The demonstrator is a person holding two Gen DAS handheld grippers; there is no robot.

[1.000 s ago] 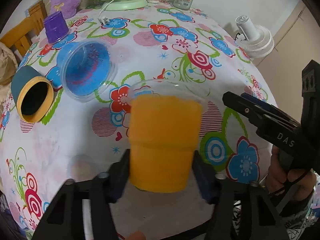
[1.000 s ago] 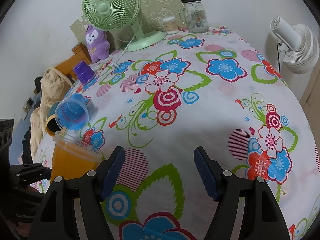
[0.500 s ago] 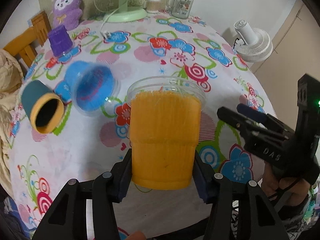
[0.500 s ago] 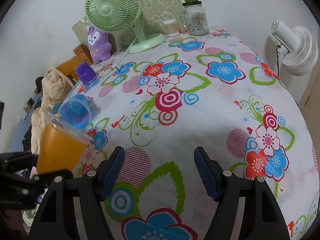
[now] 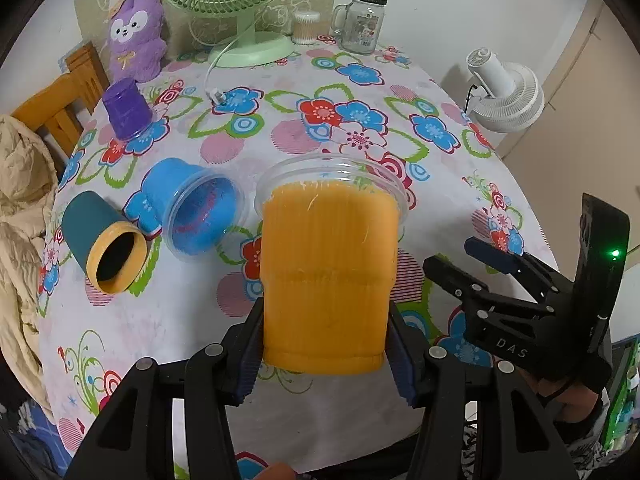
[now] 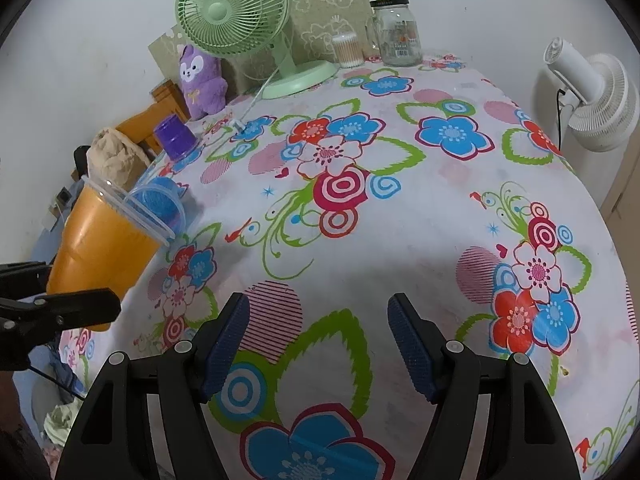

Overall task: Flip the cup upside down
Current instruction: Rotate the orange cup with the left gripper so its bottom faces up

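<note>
In the left wrist view, the left tool sits at the bottom centre of the frame, pinching the orange cup by its lower body, one pad on each side. The cup fills the middle of the frame, lifted off the counter, its long axis running up and away from the tool with the clear rim at the far end and the closed base nearest the camera. To turn it mouth-down, I judge the wrist must roll the far rim over toward the cloth, and the bare patch just below and ahead of the cup looks free for that. At centre left the blue cup lies on its side just beside the orange rim, with the teal cup further left, also on its side; a swing to the left risks knocking them. The purple cup stands inverted in the upper left, well apart. The right tool enters from the lower right, spread and holding nothing.

In the right wrist view, the right tool at bottom centre is spread over the flowered cloth, empty. The orange cup is at the left edge, tilted, rim toward the upper right, so the left tool is plainly the nearer one. The green fan and glass jar stand along the top, far from the work.
</note>
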